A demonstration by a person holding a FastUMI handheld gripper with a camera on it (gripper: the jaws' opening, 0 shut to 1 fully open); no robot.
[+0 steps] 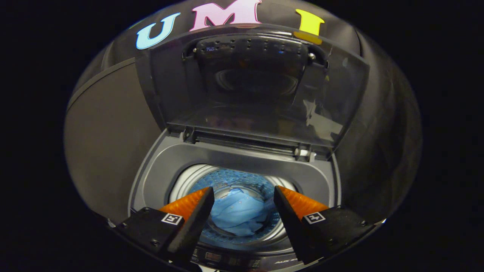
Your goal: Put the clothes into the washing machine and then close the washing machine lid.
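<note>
The tongs point(244, 196) hang wide apart and hold nothing, poised over the near rim of the washing machine point(159, 170). Below and between the fingers, the blue clothes point(236, 213) already lie in the drum. Farther back the lid point(257, 87) stands upright and open, so closing it appears to be what remains.

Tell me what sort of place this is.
Likely a laundry setup in a cloth-walled booth: a top-loading washer with its lid raised, blue clothes in the drum, and the open gripper above them.
</note>
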